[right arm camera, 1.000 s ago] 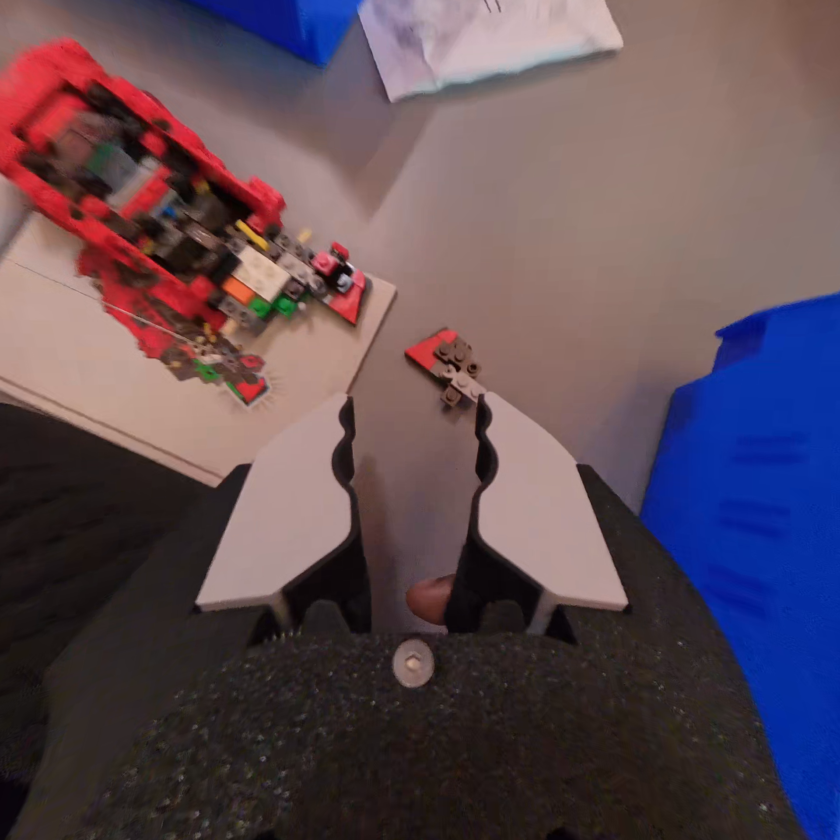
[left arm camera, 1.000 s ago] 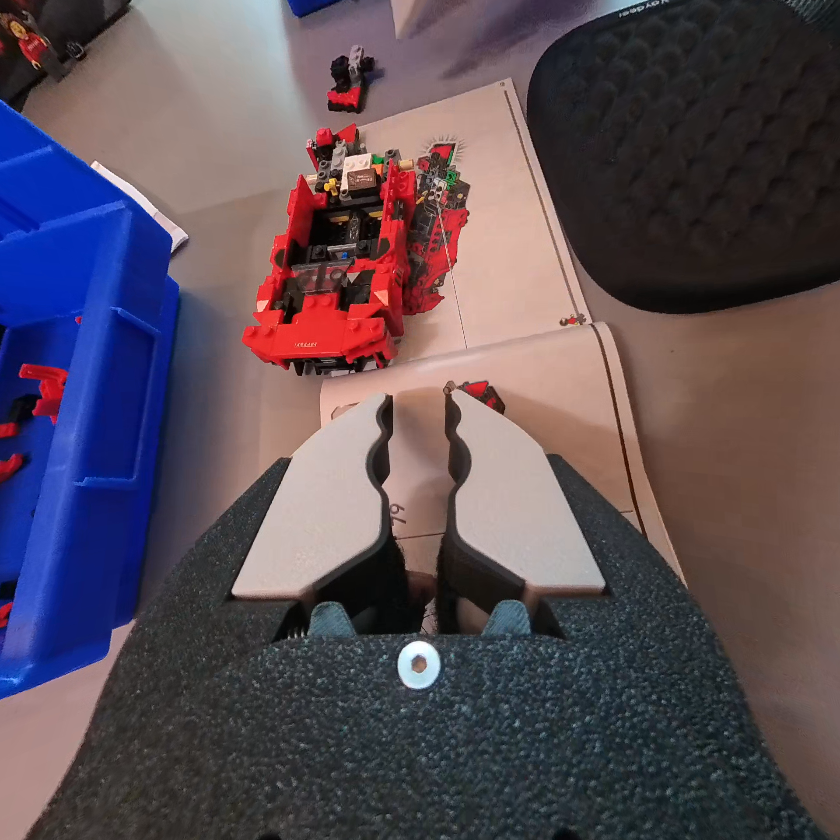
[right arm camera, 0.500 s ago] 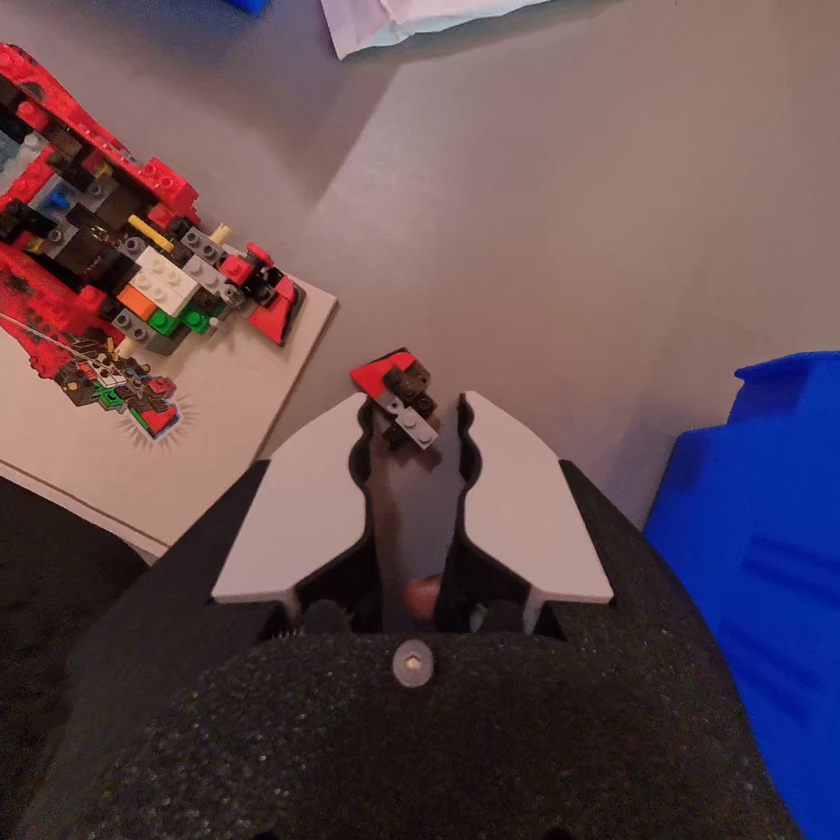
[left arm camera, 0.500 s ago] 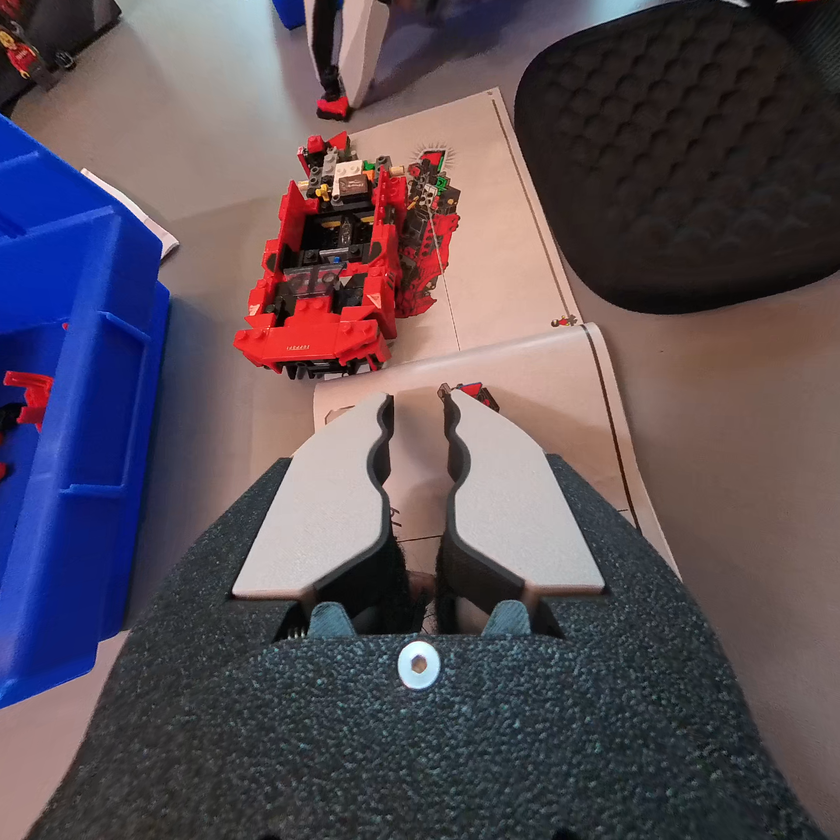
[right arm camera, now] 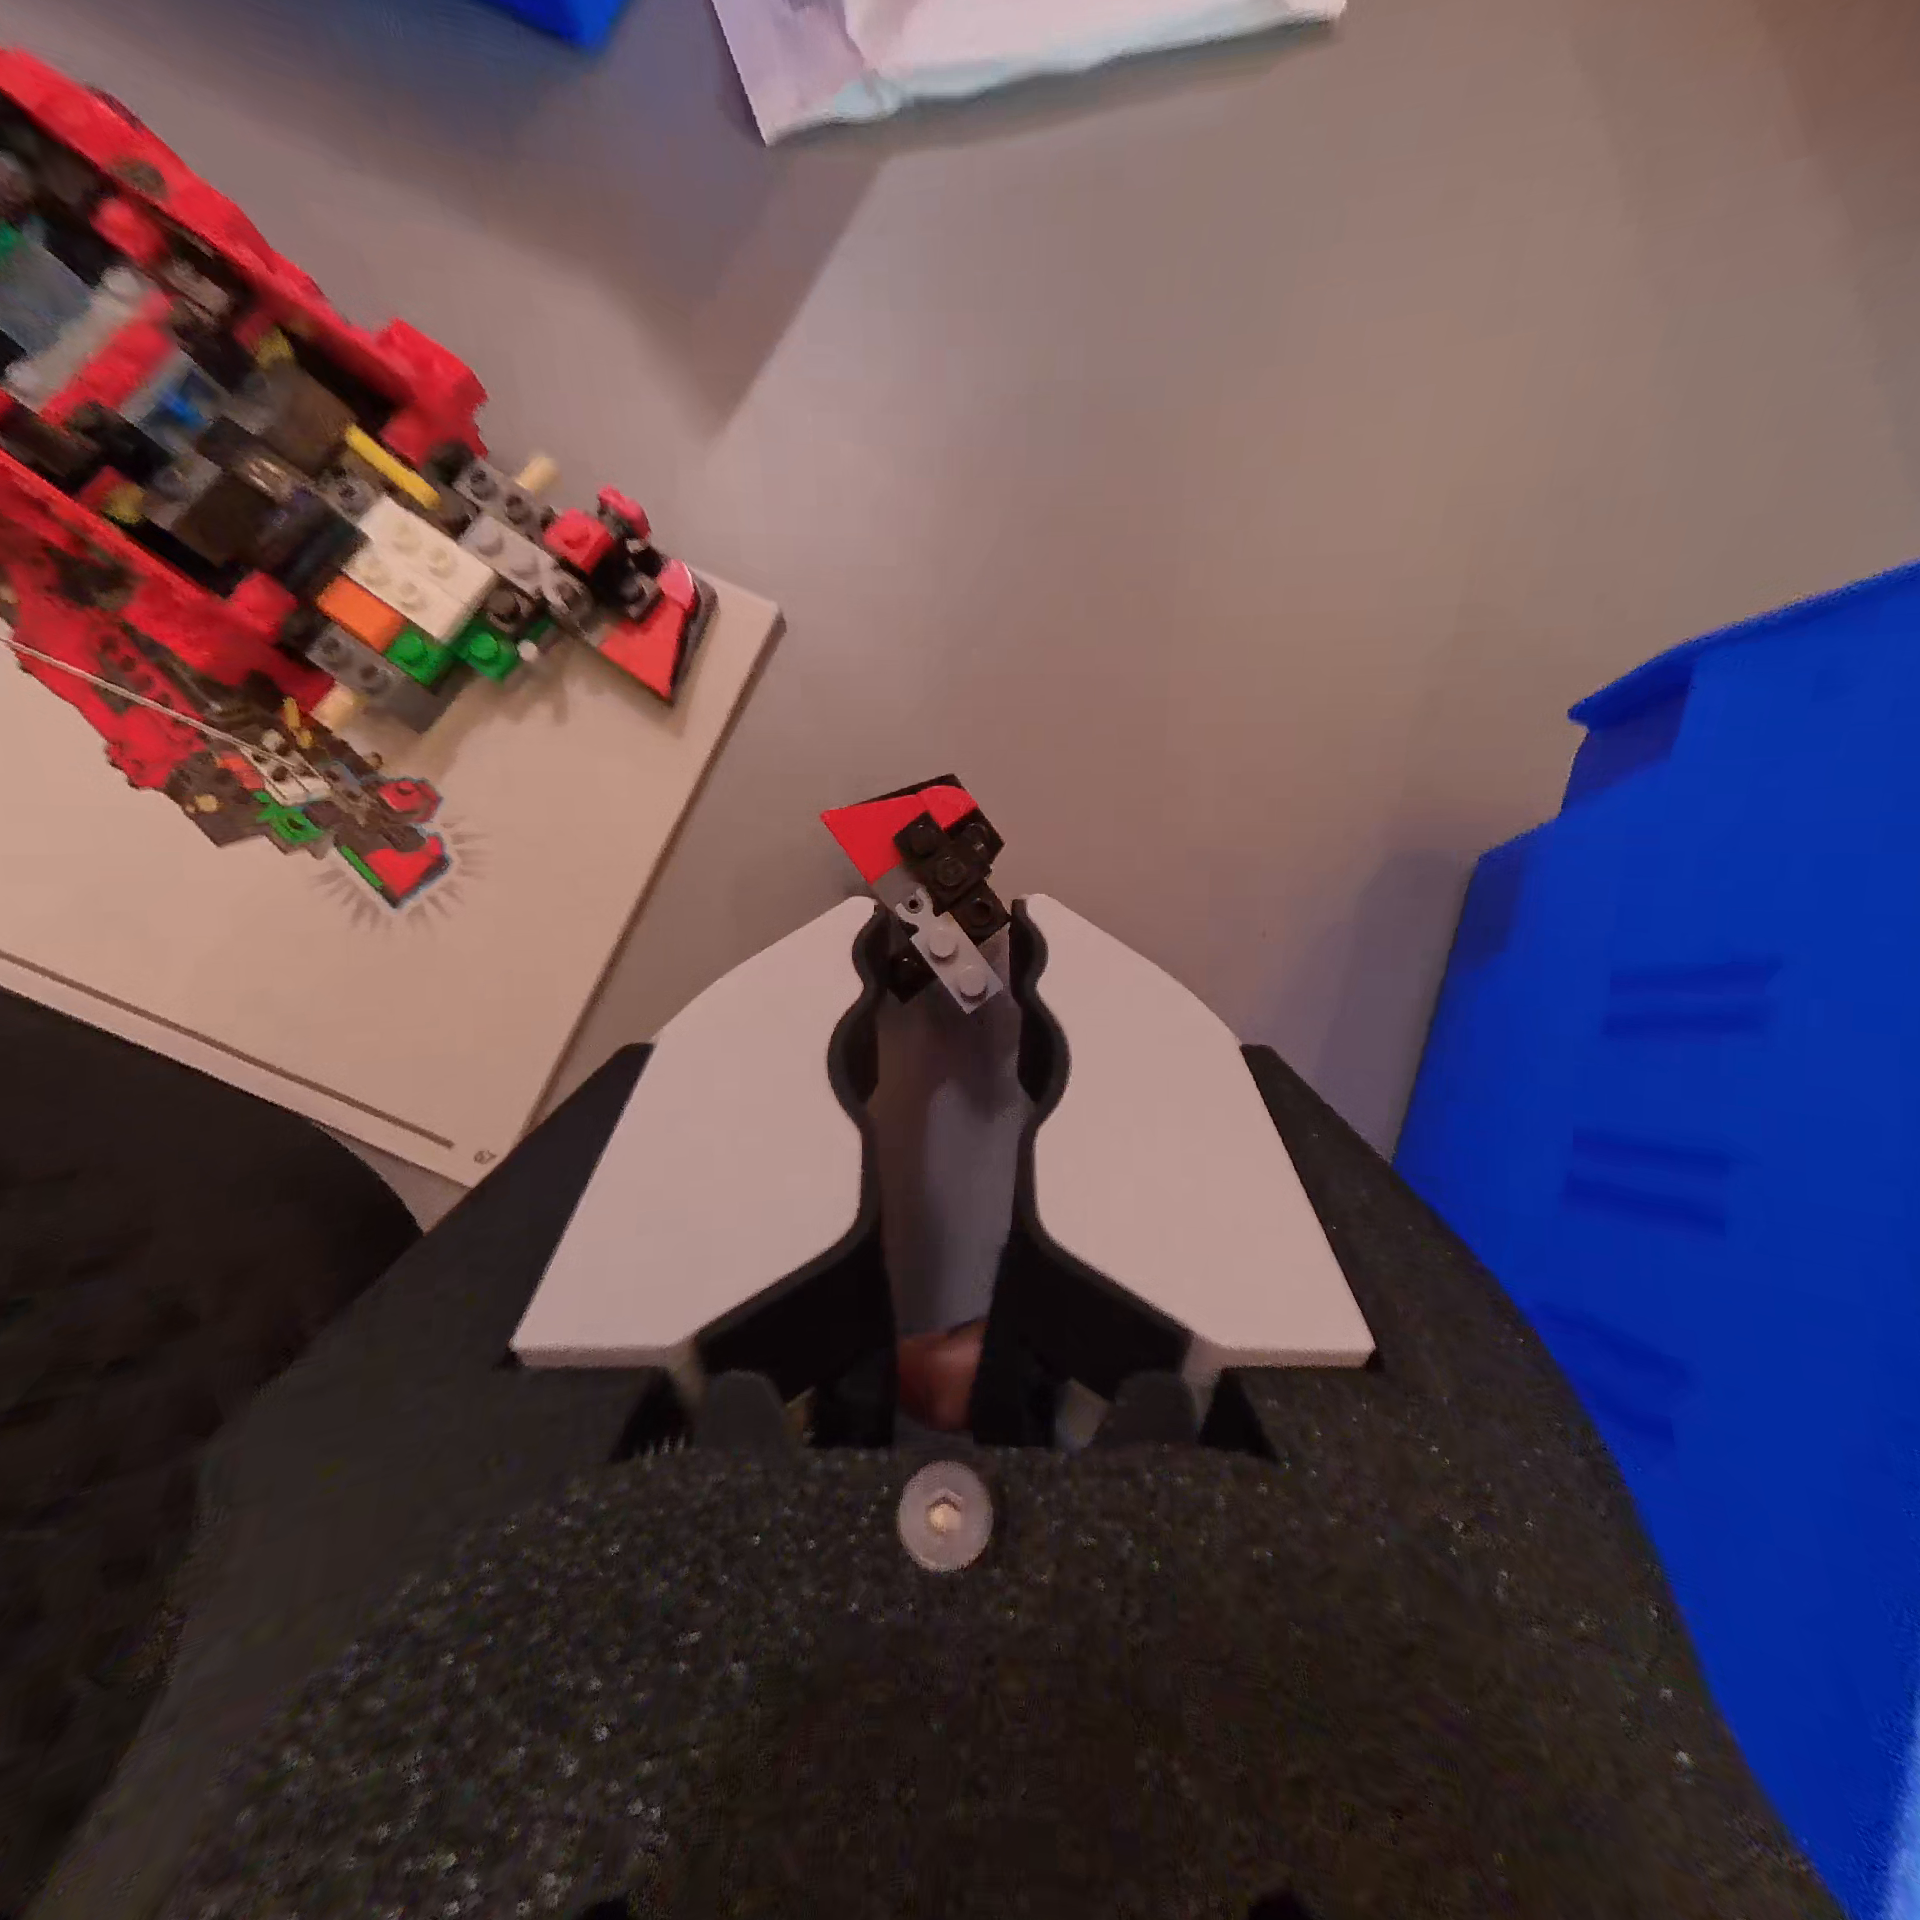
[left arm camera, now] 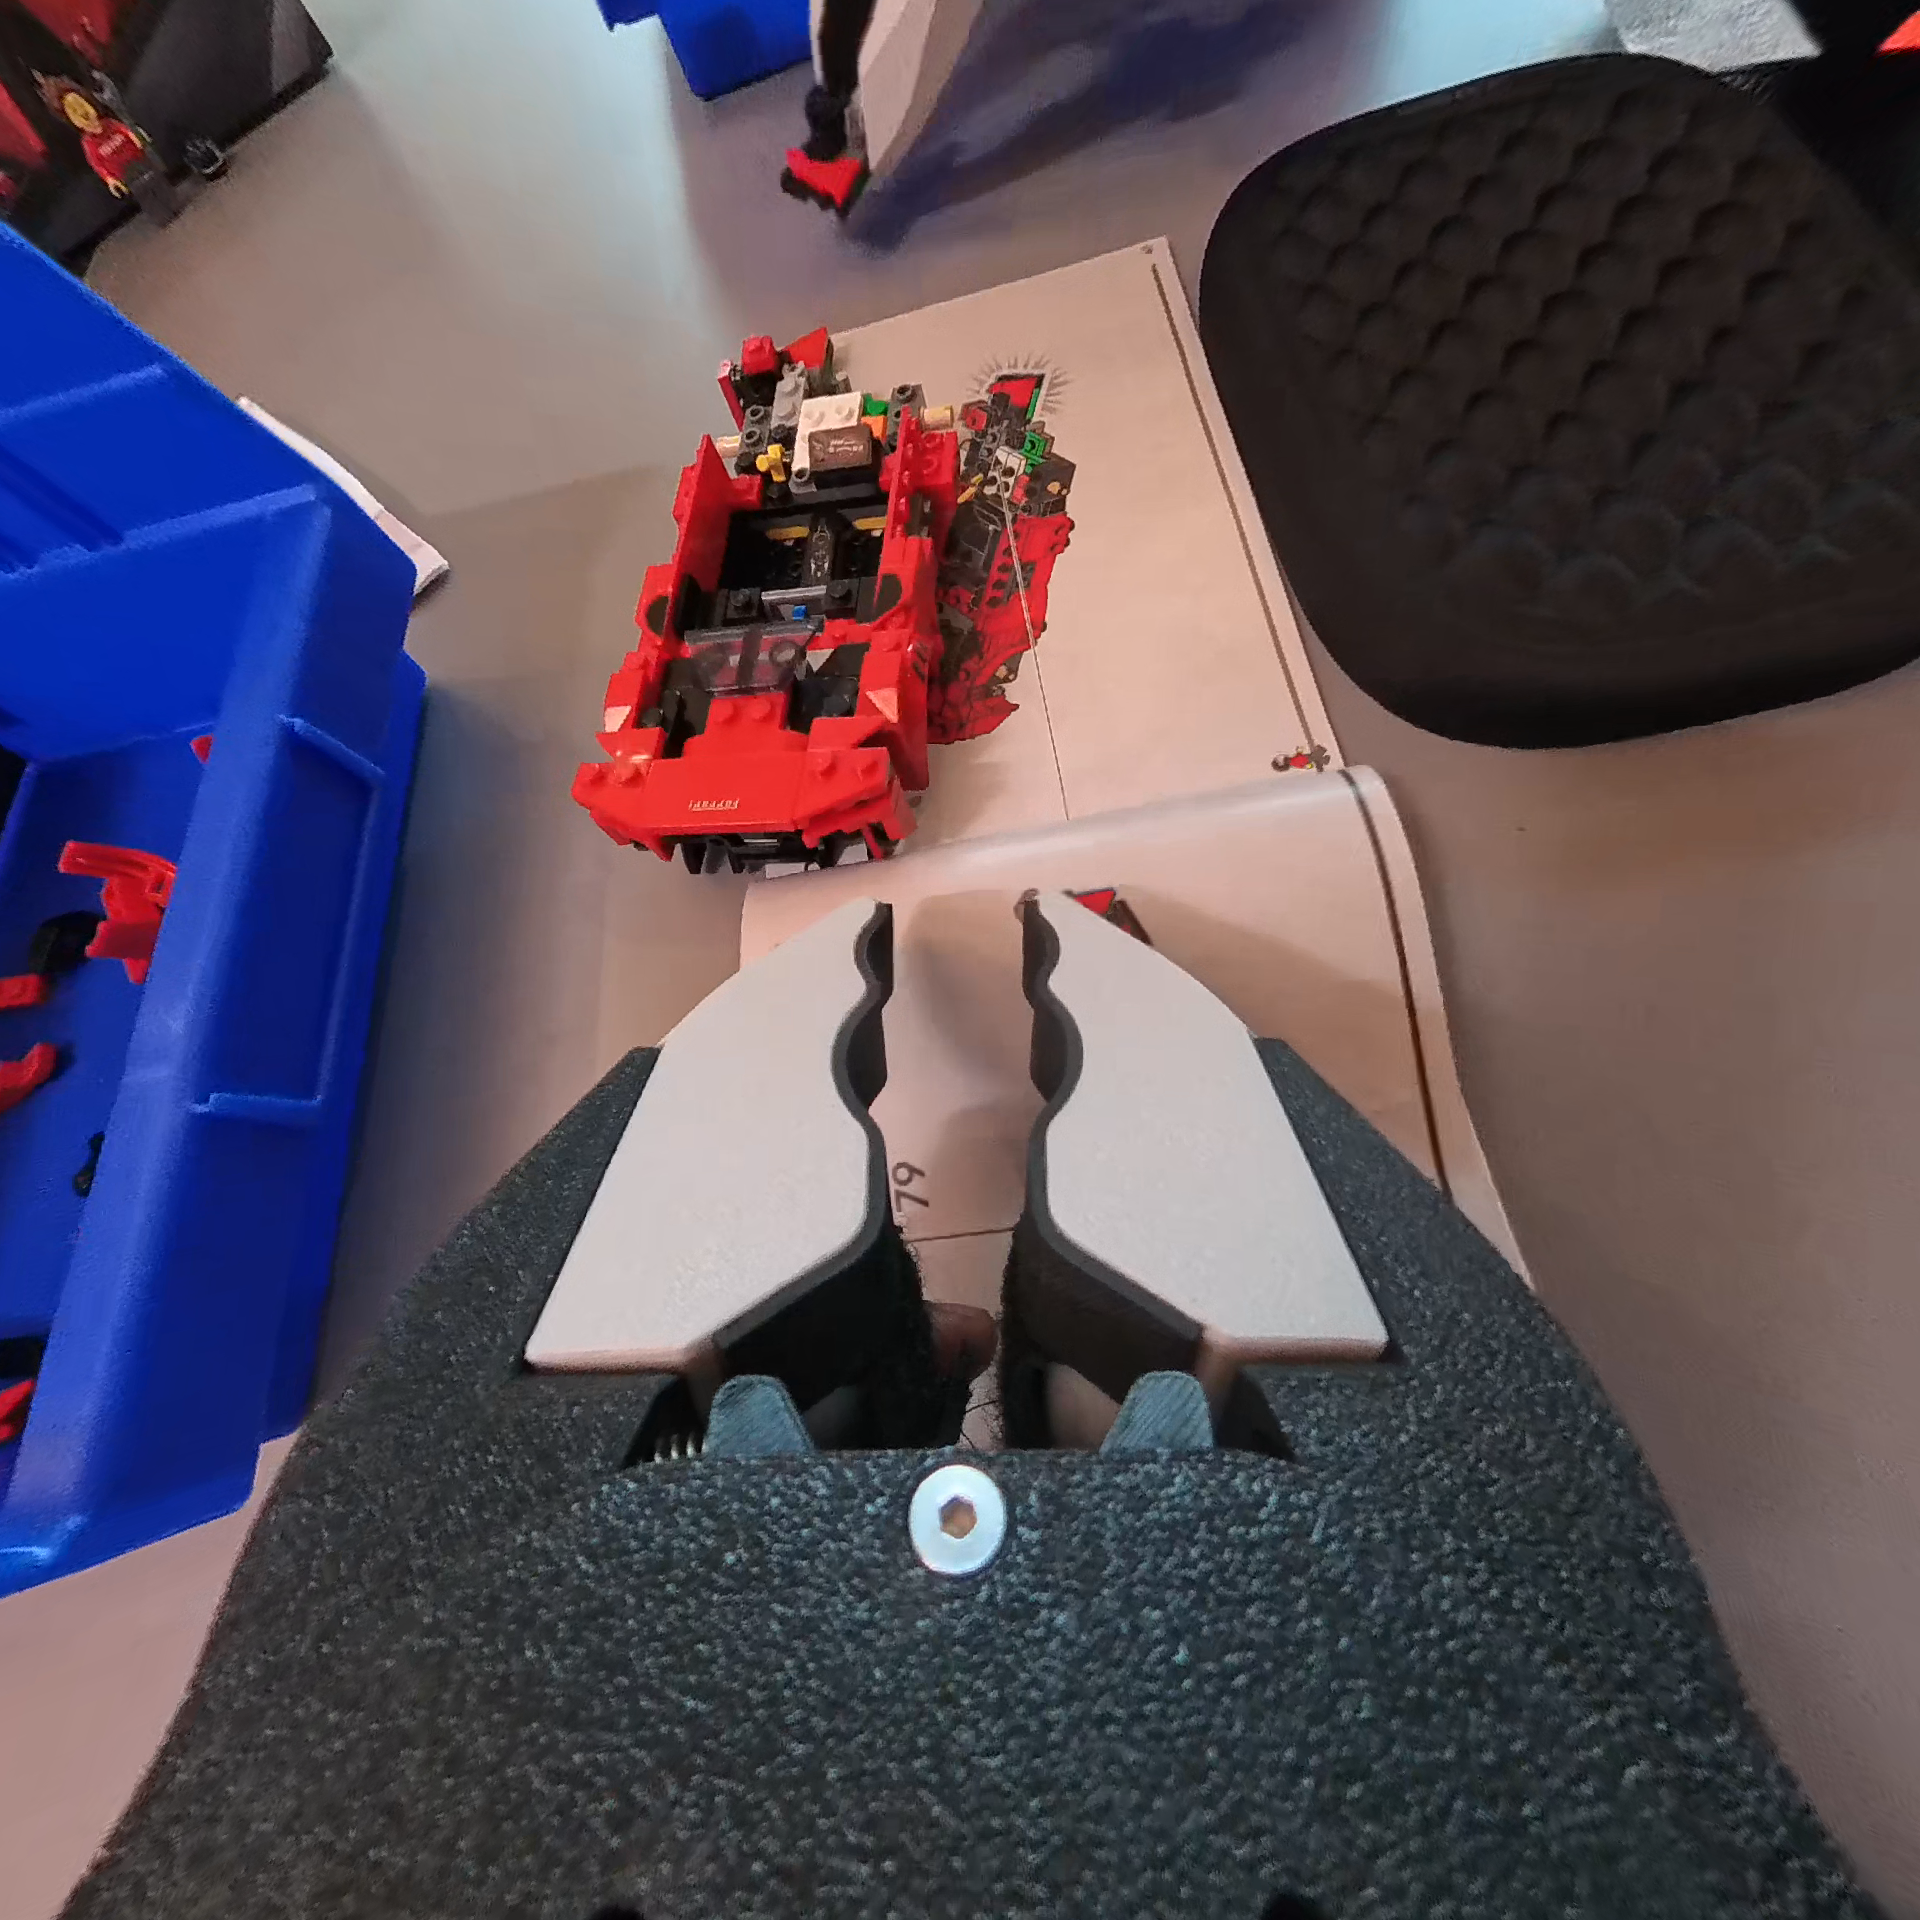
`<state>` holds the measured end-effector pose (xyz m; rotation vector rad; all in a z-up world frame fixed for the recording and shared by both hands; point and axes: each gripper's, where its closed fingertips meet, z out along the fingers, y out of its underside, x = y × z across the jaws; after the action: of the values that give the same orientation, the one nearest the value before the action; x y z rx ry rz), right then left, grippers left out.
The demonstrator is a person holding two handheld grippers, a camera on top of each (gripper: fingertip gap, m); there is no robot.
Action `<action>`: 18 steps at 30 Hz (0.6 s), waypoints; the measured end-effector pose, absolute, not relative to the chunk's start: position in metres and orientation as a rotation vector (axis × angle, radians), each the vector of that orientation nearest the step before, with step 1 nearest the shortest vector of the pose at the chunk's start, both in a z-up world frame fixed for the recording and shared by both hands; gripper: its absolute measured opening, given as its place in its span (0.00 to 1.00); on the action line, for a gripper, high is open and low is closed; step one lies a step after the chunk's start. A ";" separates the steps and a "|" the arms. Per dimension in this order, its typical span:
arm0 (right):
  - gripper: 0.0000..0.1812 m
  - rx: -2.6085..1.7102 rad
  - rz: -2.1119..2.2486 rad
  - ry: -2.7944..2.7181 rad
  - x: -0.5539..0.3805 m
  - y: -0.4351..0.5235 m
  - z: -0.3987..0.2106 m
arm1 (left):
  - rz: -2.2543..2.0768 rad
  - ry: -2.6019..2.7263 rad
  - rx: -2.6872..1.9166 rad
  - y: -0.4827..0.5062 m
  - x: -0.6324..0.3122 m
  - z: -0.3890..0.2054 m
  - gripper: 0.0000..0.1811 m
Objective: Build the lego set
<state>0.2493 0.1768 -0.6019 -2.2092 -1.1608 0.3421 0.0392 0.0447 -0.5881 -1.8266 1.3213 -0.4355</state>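
A partly built red lego car [left arm camera: 790,623] sits on the open instruction booklet [left arm camera: 1143,520], nose toward my left gripper. My left gripper [left arm camera: 956,914] hovers over the booklet's near page, jaws a little apart and empty. My right gripper [right arm camera: 943,920] is shut on a small red, black and grey sub-assembly [right arm camera: 935,862], just right of the booklet's corner and beyond the car's rear [right arm camera: 582,582]. In the left wrist view the right gripper [left arm camera: 842,104] shows at the far top, with the red piece [left arm camera: 823,179] at its tips.
A blue bin [left arm camera: 208,831] with red parts stands left of the car. Another blue bin [right arm camera: 1714,1039] is right of my right gripper. A black textured cushion [left arm camera: 1610,416] lies right of the booklet. A white bag [right arm camera: 987,52] and a printed box [left arm camera: 104,135] lie farther off. The gap from one gripper's tips to the other's is roughly 25 centimeters.
My right gripper moved forward around the small sub-assembly and closed on it; the piece now tilts up between the fingertips. My left gripper drifted slightly and kept the same gap.
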 end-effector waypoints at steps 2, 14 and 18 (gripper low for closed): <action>0.12 -2.242 0.308 -1.174 0.253 0.174 -0.610 | -0.432 1.341 -1.819 0.042 0.042 -0.588 0.13; 0.43 -1.818 0.560 -1.702 0.159 0.117 -0.566 | -0.422 1.552 -1.720 0.015 0.063 -0.594 0.12; 0.46 -1.744 0.570 -1.996 0.116 0.110 -0.583 | -0.441 1.549 -1.723 0.014 0.063 -0.596 0.12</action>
<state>0.1156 0.1097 -0.5831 -1.7437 -1.9956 0.5702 0.0628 0.0144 -0.5962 -1.7229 1.5492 -0.4412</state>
